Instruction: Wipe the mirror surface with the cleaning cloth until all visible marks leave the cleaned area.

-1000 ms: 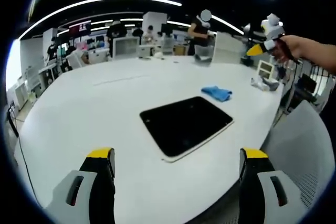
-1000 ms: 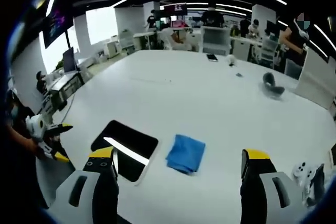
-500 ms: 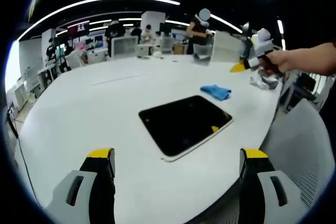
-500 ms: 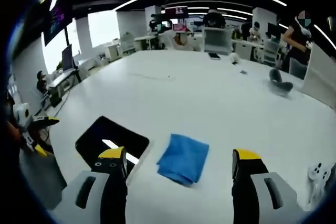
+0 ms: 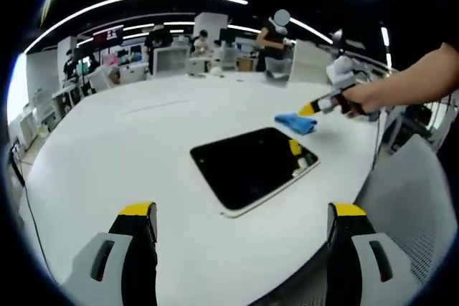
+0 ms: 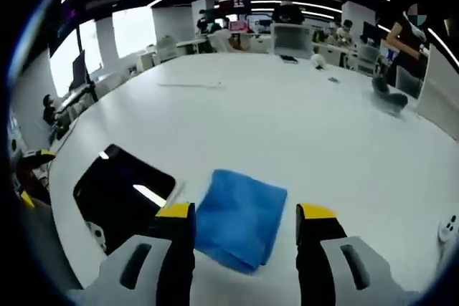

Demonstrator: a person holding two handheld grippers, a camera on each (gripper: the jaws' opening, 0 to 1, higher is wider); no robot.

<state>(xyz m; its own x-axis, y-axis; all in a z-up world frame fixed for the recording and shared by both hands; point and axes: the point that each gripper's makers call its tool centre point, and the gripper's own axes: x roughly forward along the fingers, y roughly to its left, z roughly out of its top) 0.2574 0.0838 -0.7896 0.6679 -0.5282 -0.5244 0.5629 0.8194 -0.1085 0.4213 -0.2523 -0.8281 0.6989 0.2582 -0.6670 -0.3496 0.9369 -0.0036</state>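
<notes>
The mirror [image 5: 254, 166] is a dark rectangle with a pale rim, lying flat on the white table [image 5: 129, 148]. The blue cleaning cloth [image 5: 295, 122] lies just beyond its far right corner. My left gripper [image 5: 242, 249] hangs open over the table's near edge, short of the mirror, holding nothing. A hand brings my right gripper [image 5: 310, 109] low beside the cloth. In the right gripper view the cloth [image 6: 240, 231] lies crumpled between the open jaws of my right gripper [image 6: 245, 211], with the mirror [image 6: 122, 191] to its left. Contact with the cloth is unclear.
A grey mesh chair [image 5: 409, 198] stands at the table's right edge. A white controller [image 6: 450, 227] and a dark object [image 6: 391, 98] lie farther along the table. Desks, monitors and people fill the far background. My left gripper [image 6: 29, 177] peeks in at the left edge.
My right gripper has dropped and moved forward to the cloth, its jaws narrowing and now straddling it. The left gripper, mirror and cloth have stayed put.
</notes>
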